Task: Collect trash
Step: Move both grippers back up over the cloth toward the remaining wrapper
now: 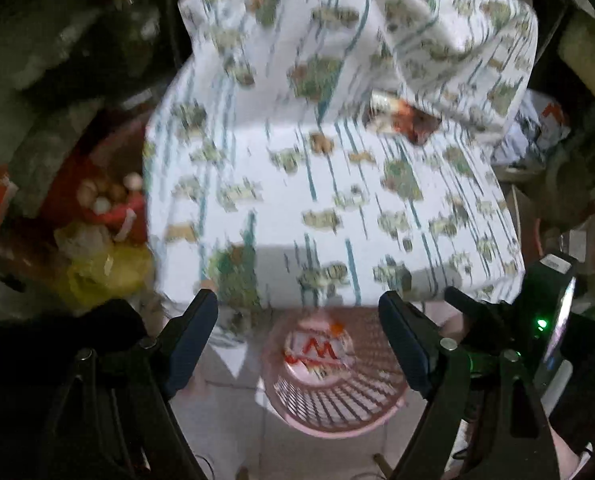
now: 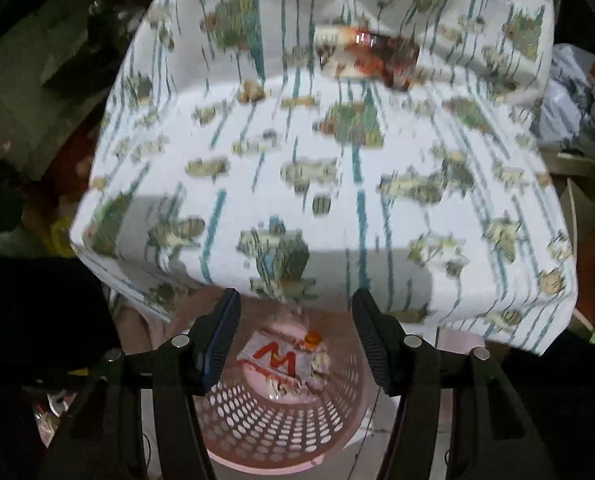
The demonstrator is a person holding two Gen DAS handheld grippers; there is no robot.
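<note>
The right gripper point(image 2: 295, 320) stands with its two black fingers wide apart and holds nothing, and the left gripper point(image 1: 297, 320) is the same, wide and empty; both hang above the basket, probably because this is the place where trash is dropped. The largest thing in both views is the white cloth with blue stripes and small green and beige pictures point(image 2: 317, 168), which covers a table or a similar flat surface and hangs down over its front edge, so it hides a part of the basket behind. Below this edge, on the pale tiled floor point(image 1: 237, 420), stands the round pink plastic basket with many small holes in its wall point(image 2: 257, 432), with its mouth upward between the fingers of each gripper. On its bottom lies a crumpled white wrapper with a red zigzag mark point(image 2: 275, 360), and touching it or just beside it is a small orange piece point(image 2: 312, 337); I cannot tell what this piece is. So some trash seems collected already. On the cloth, well apart from the basket, lies a shiny red and orange wrapper point(image 2: 377, 56), blurred, near a fold of the fabric. I judge it is the next thing to take, and one gripper must reach forward over the table edge.
</note>
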